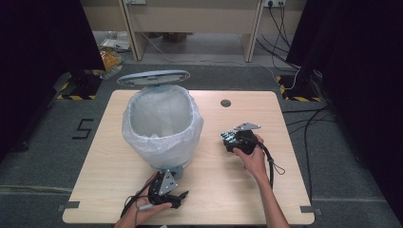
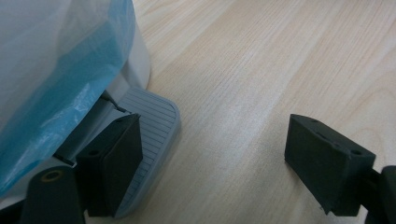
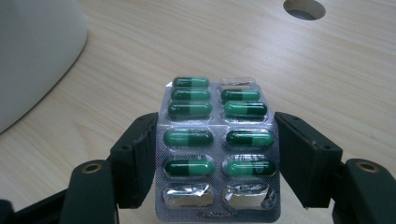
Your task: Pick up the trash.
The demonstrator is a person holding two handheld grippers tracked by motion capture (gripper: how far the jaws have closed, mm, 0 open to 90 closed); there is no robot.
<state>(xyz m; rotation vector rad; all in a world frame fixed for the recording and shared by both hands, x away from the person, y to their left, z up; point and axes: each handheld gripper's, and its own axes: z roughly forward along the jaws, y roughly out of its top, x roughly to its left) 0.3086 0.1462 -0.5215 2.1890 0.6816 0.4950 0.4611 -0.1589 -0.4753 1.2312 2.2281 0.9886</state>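
At the left of the wooden surface (image 1: 95, 161) stands a pedal bin (image 1: 162, 124) lined with a pale plastic bag (image 1: 142, 142); its lid (image 1: 153, 77) is tipped up behind the opening. Low at the bin's near side, the left gripper (image 1: 166, 189) sits at the foot pedal (image 2: 154, 126). In the left gripper view its jaws are spread wide and hold nothing — one jaw lies over the ribbed grey pedal, seemingly pressing it, the other over bare wood.

To the right of the bin, well apart from it, the right gripper (image 1: 229, 140) carries a blister pack of green capsules (image 3: 217, 144). Its jaws are closed against the pack's two long edges, gripping it across the lower half. Several pockets at the near end, and one at the far end, look emptied and crumpled.

The step in hand appears to be dropping the pack into the bin while the pedal keeps the lid raised. To do it well, I would keep steady downward weight on the pedal so the lid does not fall, and bring the pack up over the rim rather than against the bag's loose overhang. The pack is thin and held only by its edges, so it may slip or bow — keep it level until it is over the middle of the opening, then part the jaws.
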